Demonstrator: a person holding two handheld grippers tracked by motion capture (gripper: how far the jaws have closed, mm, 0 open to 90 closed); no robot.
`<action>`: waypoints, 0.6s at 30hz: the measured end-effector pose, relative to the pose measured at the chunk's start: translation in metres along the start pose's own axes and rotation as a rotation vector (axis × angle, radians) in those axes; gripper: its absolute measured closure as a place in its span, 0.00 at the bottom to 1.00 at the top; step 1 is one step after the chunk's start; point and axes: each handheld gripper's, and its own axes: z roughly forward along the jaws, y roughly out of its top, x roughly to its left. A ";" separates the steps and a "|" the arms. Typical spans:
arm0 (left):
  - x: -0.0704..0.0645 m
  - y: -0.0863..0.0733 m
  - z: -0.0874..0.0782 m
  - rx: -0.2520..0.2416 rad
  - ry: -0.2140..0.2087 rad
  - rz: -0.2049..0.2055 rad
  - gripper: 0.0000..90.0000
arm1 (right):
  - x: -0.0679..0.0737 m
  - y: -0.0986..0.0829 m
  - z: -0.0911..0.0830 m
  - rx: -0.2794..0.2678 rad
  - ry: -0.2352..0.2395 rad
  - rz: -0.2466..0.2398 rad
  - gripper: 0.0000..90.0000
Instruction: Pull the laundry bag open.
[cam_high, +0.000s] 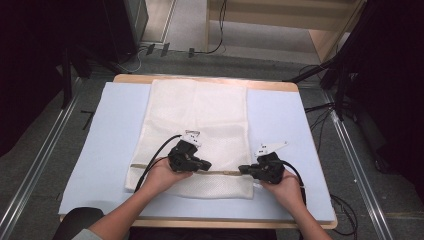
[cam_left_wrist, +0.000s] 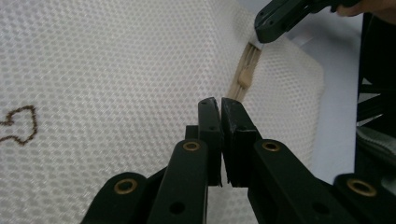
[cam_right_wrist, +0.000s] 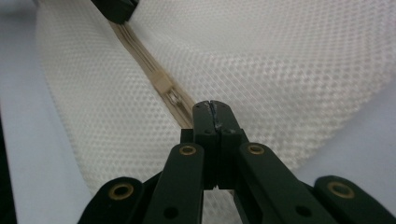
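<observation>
A white mesh bag (cam_high: 197, 120) lies flat on a pale blue mat (cam_high: 115, 130). A beige zipper (cam_high: 225, 172) runs across the bag near its front edge. My left gripper (cam_high: 207, 165) is shut on the zipper band from the left, its jaws (cam_left_wrist: 220, 102) together. My right gripper (cam_high: 241, 170) is shut on the zipper from the right, its tips (cam_right_wrist: 211, 106) together. The zipper slider (cam_right_wrist: 164, 87) sits between the two grippers, just ahead of the right one. In the left gripper view the slider (cam_left_wrist: 243, 79) lies below the right gripper (cam_left_wrist: 264, 32).
The mat covers a wooden table (cam_high: 200, 79). A small brown stitched mark (cam_left_wrist: 21, 123) is on the mesh. Cables (cam_high: 320, 107) and dark stands (cam_high: 345, 80) are on the floor to the right, with metal rails (cam_high: 40, 160) along both sides.
</observation>
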 end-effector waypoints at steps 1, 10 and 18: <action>-0.002 0.001 0.002 0.004 -0.001 -0.005 0.96 | -0.001 -0.002 -0.001 0.008 -0.006 0.001 1.00; -0.012 0.011 0.024 0.015 -0.026 -0.005 0.89 | 0.000 -0.007 0.002 0.028 -0.040 -0.030 1.00; -0.016 0.013 0.039 0.030 -0.018 -0.001 0.86 | 0.000 -0.008 0.002 0.021 -0.049 -0.034 1.00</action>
